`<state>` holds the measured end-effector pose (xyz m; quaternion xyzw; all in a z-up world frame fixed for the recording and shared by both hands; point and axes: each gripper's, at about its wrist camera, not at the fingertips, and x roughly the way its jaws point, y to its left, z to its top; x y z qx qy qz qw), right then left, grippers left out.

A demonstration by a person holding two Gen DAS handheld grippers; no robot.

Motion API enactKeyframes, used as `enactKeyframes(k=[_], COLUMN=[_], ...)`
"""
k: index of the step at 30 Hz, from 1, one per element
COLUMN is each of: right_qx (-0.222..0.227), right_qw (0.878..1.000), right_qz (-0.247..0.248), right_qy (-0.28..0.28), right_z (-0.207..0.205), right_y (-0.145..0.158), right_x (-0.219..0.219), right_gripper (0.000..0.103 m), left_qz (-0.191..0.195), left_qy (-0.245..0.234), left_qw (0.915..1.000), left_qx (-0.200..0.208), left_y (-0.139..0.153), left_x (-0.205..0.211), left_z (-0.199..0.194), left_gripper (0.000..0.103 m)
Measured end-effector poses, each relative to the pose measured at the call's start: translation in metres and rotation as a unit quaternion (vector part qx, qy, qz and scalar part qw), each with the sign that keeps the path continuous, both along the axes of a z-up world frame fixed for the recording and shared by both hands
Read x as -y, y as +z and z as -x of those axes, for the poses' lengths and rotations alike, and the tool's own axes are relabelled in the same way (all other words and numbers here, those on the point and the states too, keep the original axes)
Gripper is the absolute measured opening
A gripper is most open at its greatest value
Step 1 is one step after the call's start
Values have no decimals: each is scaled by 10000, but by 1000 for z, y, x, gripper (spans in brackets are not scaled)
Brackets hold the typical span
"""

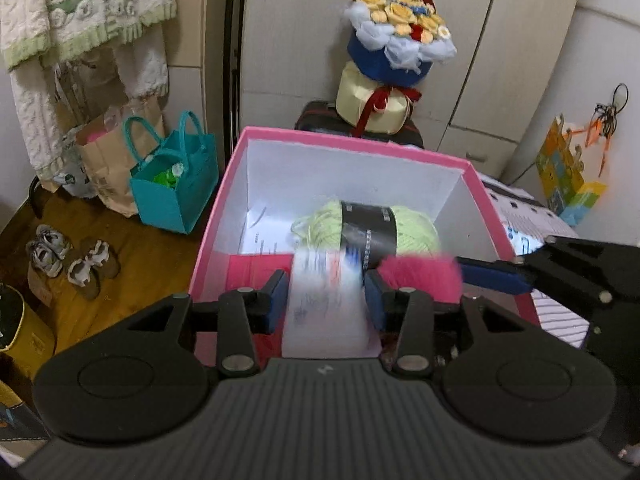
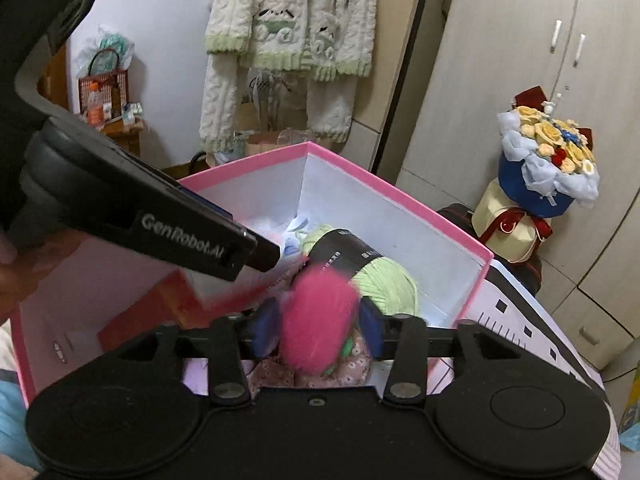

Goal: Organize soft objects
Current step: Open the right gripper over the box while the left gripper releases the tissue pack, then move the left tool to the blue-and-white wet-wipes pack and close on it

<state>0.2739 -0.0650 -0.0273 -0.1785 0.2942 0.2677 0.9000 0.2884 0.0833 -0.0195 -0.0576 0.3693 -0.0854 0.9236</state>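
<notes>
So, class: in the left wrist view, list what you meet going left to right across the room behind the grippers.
Shoes → paper bag → teal bag → pink box → colourful card on the wall.

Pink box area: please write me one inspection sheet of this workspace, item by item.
surface: mostly hidden under the pink box; wooden floor at left.
job's things: green yarn ball lies in the box; pink pompom and white packet above it, blurred.
clutter: teal bag, shoes on the floor.
grippers: left gripper around the packet, right gripper around the pompom; grip unclear.
cables: black cord loops on the right wall.
surroundings: knitted sweater hanging, flower bouquet, wardrobe.
</notes>
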Motion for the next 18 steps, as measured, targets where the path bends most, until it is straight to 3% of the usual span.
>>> enactKeyframes(k=[8,18], right_qx=[-15,-121], right_qw=[9984,9926], right_qz=[-557,-1209], right_qy=[42,-52], right_z=[35,86], right_y=[19,50], right_x=[28,65], right_gripper=[60,78], left_qz=[53,-206], left_qy=[-322,-764], left_qw=[9993,9951], left_qx=[153,588], left_y=[13,50], left_x=[-1,1], left_z=[31,101], left_gripper=[48,57])
